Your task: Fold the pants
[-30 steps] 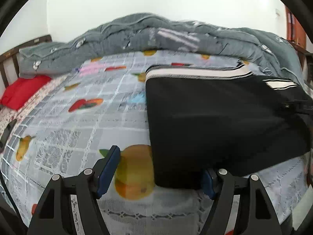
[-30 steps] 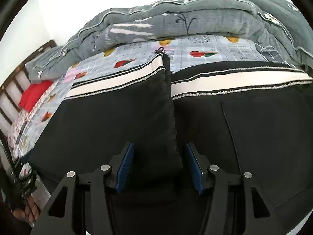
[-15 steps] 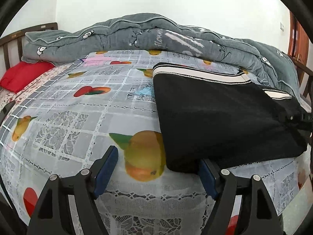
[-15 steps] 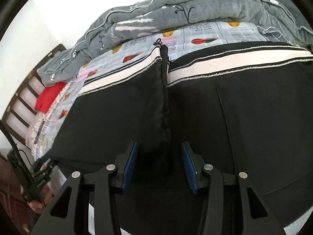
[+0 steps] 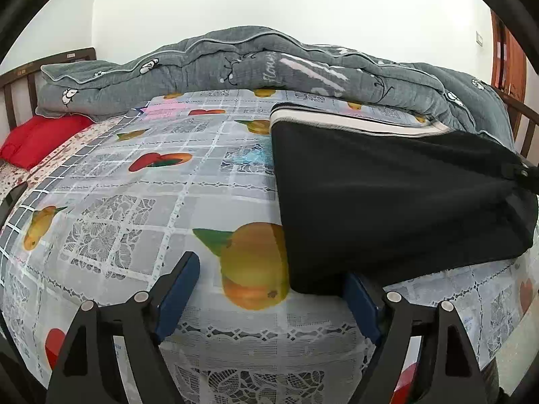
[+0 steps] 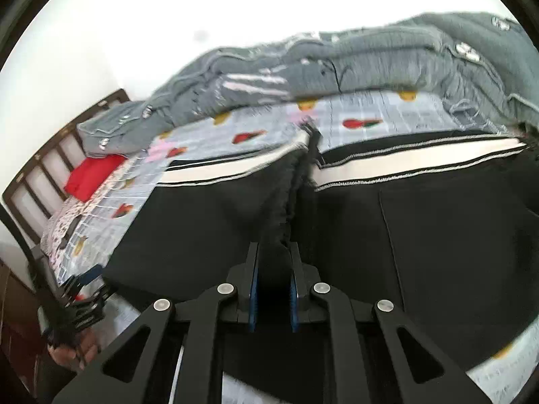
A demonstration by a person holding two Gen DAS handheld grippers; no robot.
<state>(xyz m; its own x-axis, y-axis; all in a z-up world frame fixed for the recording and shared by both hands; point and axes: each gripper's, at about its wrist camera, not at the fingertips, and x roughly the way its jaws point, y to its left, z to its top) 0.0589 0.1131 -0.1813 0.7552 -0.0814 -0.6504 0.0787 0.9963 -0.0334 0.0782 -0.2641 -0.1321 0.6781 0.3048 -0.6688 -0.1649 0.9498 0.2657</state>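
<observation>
Black pants [image 5: 387,195] with a white striped side band lie folded on the fruit-print bedsheet [image 5: 141,208]. My left gripper [image 5: 269,269] hovers over the near corner of the pants. Its jaws are opening, the corner sits just inside the right finger, and the pads do not press on it. My right gripper [image 6: 273,252] is shut on a bunched ridge of the pants [image 6: 202,229], which it holds raised off the layer below. The right gripper's tip [image 5: 525,171] also shows at the pants' far right edge. The left gripper [image 6: 84,303] appears low on the left, held by a hand.
A rolled grey quilt [image 5: 269,64] lies along the back of the bed. A red pillow [image 5: 40,138] sits at the left by the dark wooden headboard [image 5: 20,77]. The bed's front edge runs just under the left gripper. A wooden door [image 5: 508,64] stands at far right.
The right jaws have closed onto the pants' fold and lifted it, bunching the cloth into a ridge. The left jaws have spread a little wider, and the left gripper has stayed in place.
</observation>
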